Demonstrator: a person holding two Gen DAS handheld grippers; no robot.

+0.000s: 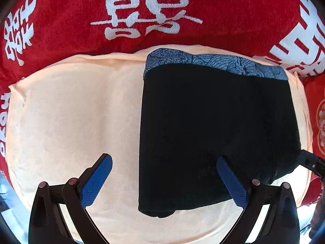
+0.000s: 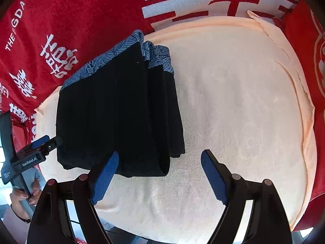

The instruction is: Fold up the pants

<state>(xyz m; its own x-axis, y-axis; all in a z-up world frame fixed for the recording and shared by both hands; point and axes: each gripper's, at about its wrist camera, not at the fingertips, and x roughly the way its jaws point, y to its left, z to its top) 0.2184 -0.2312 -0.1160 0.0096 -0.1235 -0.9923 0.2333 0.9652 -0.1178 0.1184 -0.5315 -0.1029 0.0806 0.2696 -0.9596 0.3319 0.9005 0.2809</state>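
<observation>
Black pants (image 1: pixel 219 126) w/ blue patterned waistband, folded into a thick rectangle on peach plush cloth (image 1: pixel 71 111) over red terry blanket (image 1: pixel 61 16). Left gripper (image 1: pixel 163 174) & right gripper (image 2: pixel 160 168): jaws wide, holding nothing.

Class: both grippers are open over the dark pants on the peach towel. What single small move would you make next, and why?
Probably lift both grippers clear. The pants already lie as a compact folded stack on the peach towel, patterned waistband at the far end, and the left gripper and right gripper are open, holding nothing.
</observation>
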